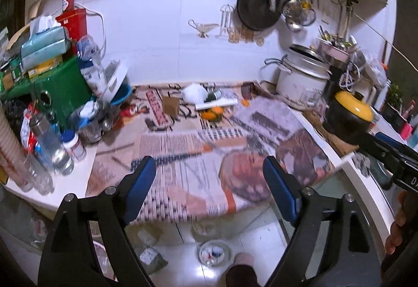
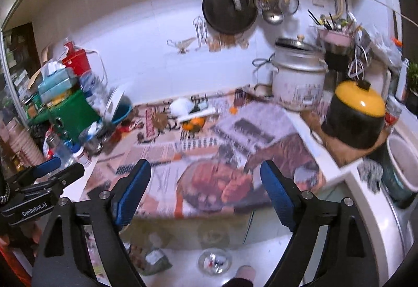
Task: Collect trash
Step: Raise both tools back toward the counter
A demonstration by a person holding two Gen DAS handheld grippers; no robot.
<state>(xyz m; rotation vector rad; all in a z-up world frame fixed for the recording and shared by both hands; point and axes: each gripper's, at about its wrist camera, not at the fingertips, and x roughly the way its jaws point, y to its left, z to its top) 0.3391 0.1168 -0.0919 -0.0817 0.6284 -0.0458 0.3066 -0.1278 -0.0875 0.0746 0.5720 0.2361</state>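
Note:
Newspapers (image 1: 209, 156) cover the counter. On them at the back lie a crumpled white wad (image 1: 194, 92), a small brown paper bag (image 1: 171, 105), orange peel (image 1: 213, 113) and a white strip (image 1: 216, 103). The same wad (image 2: 181, 105) and peel (image 2: 193, 123) show in the right wrist view. My left gripper (image 1: 209, 172) is open and empty above the counter's front edge. My right gripper (image 2: 206, 174) is open and empty, beside it on the right. A clear bin (image 1: 214, 253) with scraps stands on the floor below.
Bottles (image 1: 56, 148), a green box (image 1: 58, 93) and tissue packs crowd the left side. A white rice cooker (image 1: 300, 80) and a black pot with a yellow lid (image 1: 350, 114) stand at the right. A pan (image 1: 257, 9) and utensils hang on the wall.

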